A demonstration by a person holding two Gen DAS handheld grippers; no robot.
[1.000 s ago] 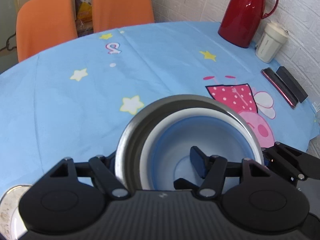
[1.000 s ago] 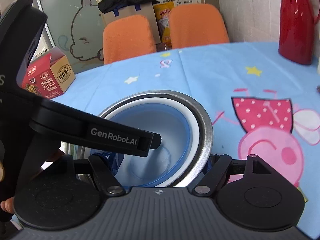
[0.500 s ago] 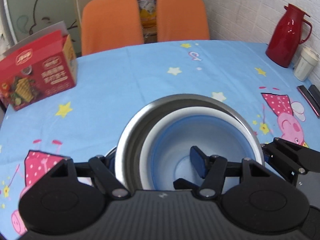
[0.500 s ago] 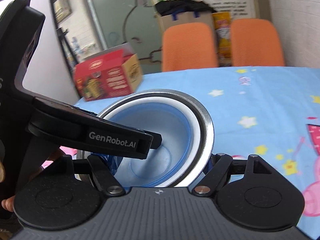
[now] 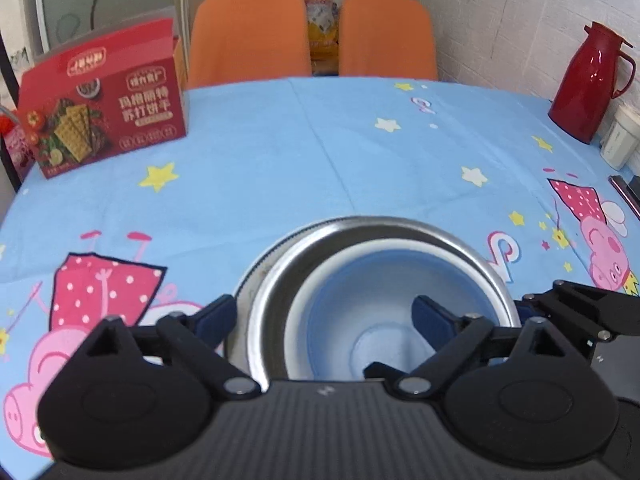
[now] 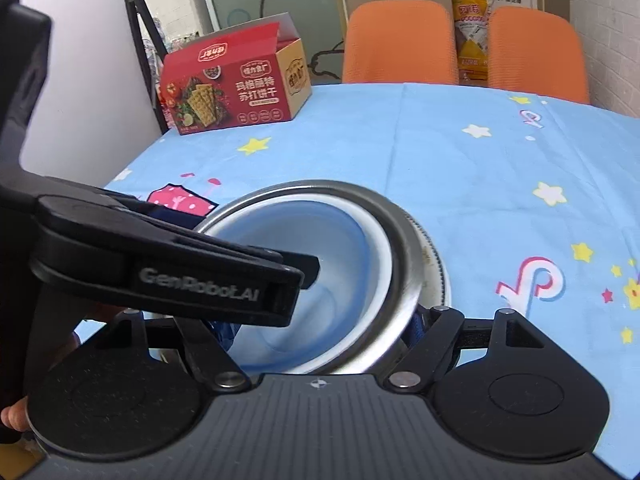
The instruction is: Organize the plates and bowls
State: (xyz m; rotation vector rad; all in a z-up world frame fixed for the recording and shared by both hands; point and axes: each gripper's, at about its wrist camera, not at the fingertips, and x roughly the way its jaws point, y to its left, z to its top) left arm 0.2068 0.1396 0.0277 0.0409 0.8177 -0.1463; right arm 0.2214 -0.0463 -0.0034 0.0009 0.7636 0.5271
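Observation:
A steel bowl [image 5: 276, 280] holds a blue-and-white bowl [image 5: 360, 280] nested inside it. A steel plate rim [image 5: 256, 268] shows just under the stack. My left gripper [image 5: 324, 318] is shut on the near-left rim of the bowl stack, one finger inside and one outside. My right gripper [image 6: 316, 320] is shut on the stack's opposite rim. In the right wrist view the steel bowl [image 6: 404, 248], the blue bowl [image 6: 344, 248] and the plate rim [image 6: 436, 268] show, with the left gripper's body across the left.
The round table has a blue cartoon cloth [image 5: 280, 168]. A red cracker box [image 5: 104, 96] stands at far left. A red thermos [image 5: 588, 80] and a white cup [image 5: 620, 140] stand at far right. Two orange chairs [image 5: 248, 32] sit behind the table.
Both grippers have swung left with the bowl stack; the cracker box came into view and the thermos slid to the right. A plate rim now shows under the stack.

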